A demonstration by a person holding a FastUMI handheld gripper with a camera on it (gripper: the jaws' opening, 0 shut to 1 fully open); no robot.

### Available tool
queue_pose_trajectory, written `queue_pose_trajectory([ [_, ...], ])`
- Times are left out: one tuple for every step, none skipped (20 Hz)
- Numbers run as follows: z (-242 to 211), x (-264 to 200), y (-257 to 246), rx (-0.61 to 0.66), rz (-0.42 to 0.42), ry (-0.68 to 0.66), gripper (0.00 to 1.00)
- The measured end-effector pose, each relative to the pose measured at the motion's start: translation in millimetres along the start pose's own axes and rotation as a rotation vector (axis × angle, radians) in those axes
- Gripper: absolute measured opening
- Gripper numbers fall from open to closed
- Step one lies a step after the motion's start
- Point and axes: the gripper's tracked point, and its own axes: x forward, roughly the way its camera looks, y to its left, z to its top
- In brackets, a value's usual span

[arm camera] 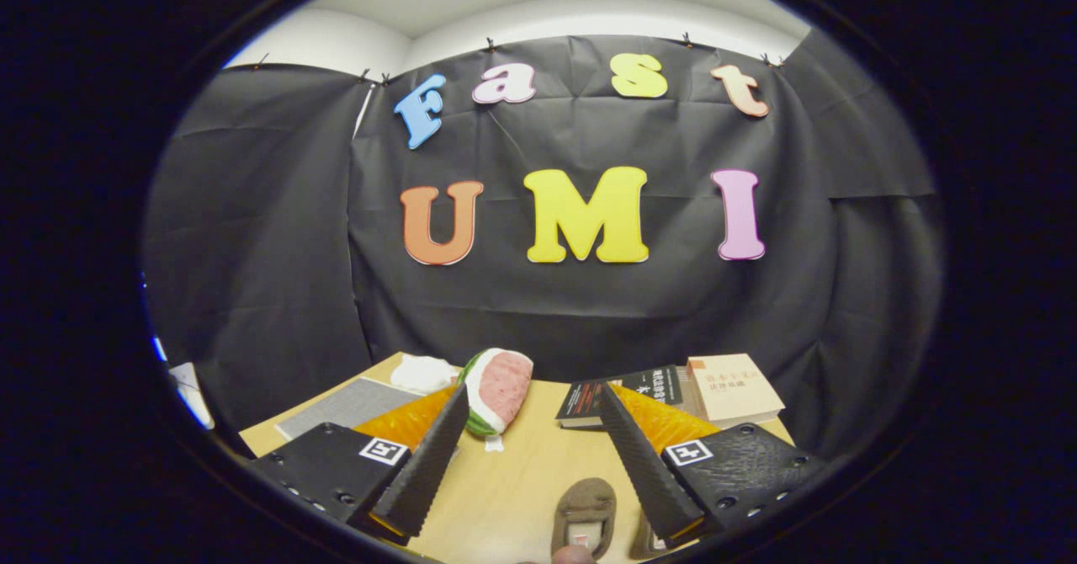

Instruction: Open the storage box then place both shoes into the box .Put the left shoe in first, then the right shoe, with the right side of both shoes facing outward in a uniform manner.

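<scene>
The hand-held gripper (532,450) hangs above the tabletop (513,480) with its two ribbed fingers (425,463) spread wide, holding nothing. Between them, close in at about six o'clock, lies a brown shoe (586,513) (a second one peeks from under the right finger (644,539), mostly hidden). Out past the fingertips at twelve o'clock sits a watermelon-slice plush (498,387); at one o'clock a stack of books (673,391); at ten o'clock a grey mat (349,404) with a white cloth (422,372) behind it.
</scene>
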Motion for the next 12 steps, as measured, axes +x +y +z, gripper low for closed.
queue_pose_trajectory([
  [-5.0, 6.5, 5.9, 0.014, 0.017, 0.01, 0.94],
  [-8.8, 14.1, 12.5, 0.03, 0.035, 0.022, 0.94],
  [-13.5, 21.1, 19.5, 0.05, 0.054, 0.035, 0.95],
  [-18.4, 27.8, 26.7, 0.073, 0.074, 0.051, 0.95],
  [-24.4, 35.9, 34.8, 0.099, 0.092, 0.067, 0.95],
  [-31.1, 43.0, 42.5, 0.126, 0.112, 0.087, 0.95],
  [-39.0, 49.3, 50.1, 0.152, 0.132, 0.109, 0.95],
  [-48.0, 55.3, 59.0, 0.182, 0.159, 0.131, 0.95],
  [-54.3, 59.9, 67.7, 0.214, 0.188, 0.152, 0.95],
  [-63.4, 65.9, 75.6, 0.243, 0.213, 0.174, 0.95],
  [-72.7, 69.7, 84.8, 0.273, 0.245, 0.198, 0.95],
  [-82.2, 73.7, 94.9, 0.305, 0.274, 0.222, 0.96],
])
